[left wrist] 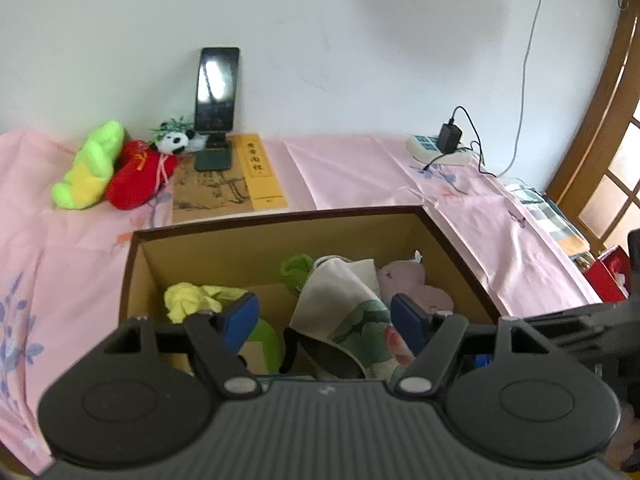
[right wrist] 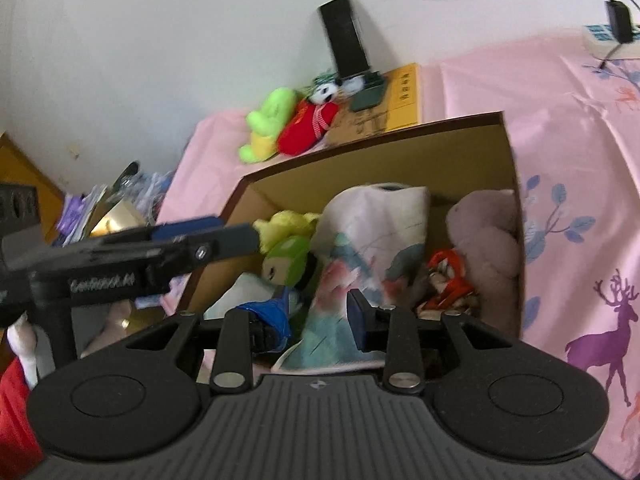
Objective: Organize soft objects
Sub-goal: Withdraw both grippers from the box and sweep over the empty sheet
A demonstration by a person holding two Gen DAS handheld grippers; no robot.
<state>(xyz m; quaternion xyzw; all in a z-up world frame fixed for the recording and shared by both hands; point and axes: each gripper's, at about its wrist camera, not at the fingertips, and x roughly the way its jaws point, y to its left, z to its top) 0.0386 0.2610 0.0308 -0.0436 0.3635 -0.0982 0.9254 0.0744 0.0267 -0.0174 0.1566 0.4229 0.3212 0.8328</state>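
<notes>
An open cardboard box [left wrist: 280, 216] stands on the pink bed sheet. It holds a patterned cloth pouch [left wrist: 344, 296], a yellow plush [left wrist: 188, 300], a green round plush [left wrist: 266, 340] and a mauve plush [left wrist: 404, 280]. My left gripper [left wrist: 324, 322] hangs open over the box, its blue pads well apart on either side of the pouch and clear of it. My right gripper [right wrist: 318, 320] is over the near side of the box [right wrist: 360, 136], open by a narrow gap, with the pouch [right wrist: 372, 232] behind that gap. Whether it touches the cloth is blurred.
By the wall lie a green-yellow plush [left wrist: 92, 168], a red plush [left wrist: 136, 180] and a small panda [left wrist: 174, 142]. Beside them are a phone on a stand [left wrist: 216, 88] and a book [left wrist: 240, 184]. A power strip [left wrist: 436, 148] sits at the far right.
</notes>
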